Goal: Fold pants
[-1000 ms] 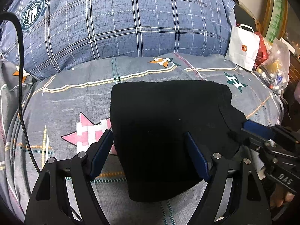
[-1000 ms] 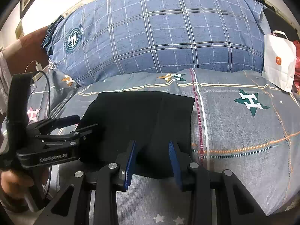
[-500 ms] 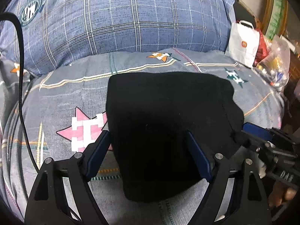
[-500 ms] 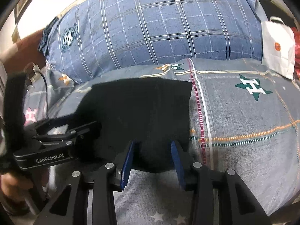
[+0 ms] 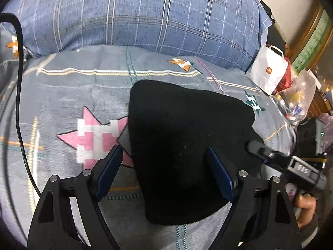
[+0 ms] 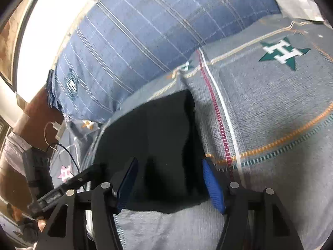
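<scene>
Bedspread (image 5: 68, 91) — folded pants (image 5: 183, 137) flat.

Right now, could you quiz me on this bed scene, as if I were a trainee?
1. True or false: the black pants lie on the grey bedspread.
2. What stands beside the blue plaid pillow: A white paper bag, B lamp, C shoe?
3. Fill in: the left gripper has its fingers ____.

Key: 1 true; 2 A; 3 open, either side of the pants' edge.
</scene>
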The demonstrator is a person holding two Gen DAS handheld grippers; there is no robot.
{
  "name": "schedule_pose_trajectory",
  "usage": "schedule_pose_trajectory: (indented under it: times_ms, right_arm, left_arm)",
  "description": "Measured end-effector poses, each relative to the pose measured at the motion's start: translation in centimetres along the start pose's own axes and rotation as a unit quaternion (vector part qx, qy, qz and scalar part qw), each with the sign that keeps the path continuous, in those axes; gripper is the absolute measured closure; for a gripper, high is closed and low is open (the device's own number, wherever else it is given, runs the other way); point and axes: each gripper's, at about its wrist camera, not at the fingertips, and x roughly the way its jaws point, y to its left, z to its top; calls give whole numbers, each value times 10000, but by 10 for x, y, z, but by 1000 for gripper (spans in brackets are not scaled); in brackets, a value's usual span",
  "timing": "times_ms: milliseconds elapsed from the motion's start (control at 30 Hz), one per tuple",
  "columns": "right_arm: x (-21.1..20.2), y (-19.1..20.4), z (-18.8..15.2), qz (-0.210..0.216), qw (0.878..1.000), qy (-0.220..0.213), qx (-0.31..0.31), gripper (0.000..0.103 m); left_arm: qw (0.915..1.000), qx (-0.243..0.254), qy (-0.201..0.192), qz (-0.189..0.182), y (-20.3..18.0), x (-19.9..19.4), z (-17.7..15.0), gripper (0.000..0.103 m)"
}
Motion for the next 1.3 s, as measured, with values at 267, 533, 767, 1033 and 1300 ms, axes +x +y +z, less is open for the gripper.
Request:
schedule_pose_trajectory:
  times_ms: [267,533,767,1033,1300]
  right_arm:
    - [20,5,2,210,9996,111,-155,33]
    - [21,5,1,186,9996,-23,-203,31]
    - [19,10,-2,-44,9997,-169,-182,37]
    - [16,16,-5,-197,9994,-181,-200,38]
    - [-1,52,-5,-454,9953,-394,-756,44]
  left_arm:
    - [10000,17,87,11,1,18,2,16]
    - [9999,-23,96,-18,-1,27,2,14]
    - [9999,88,-56,-13,-5,27,-1,14]
    - [9996,221,-77,153,-12,23,-2,18]
    - [9984,455,-207,267,-23,6,-1,39]
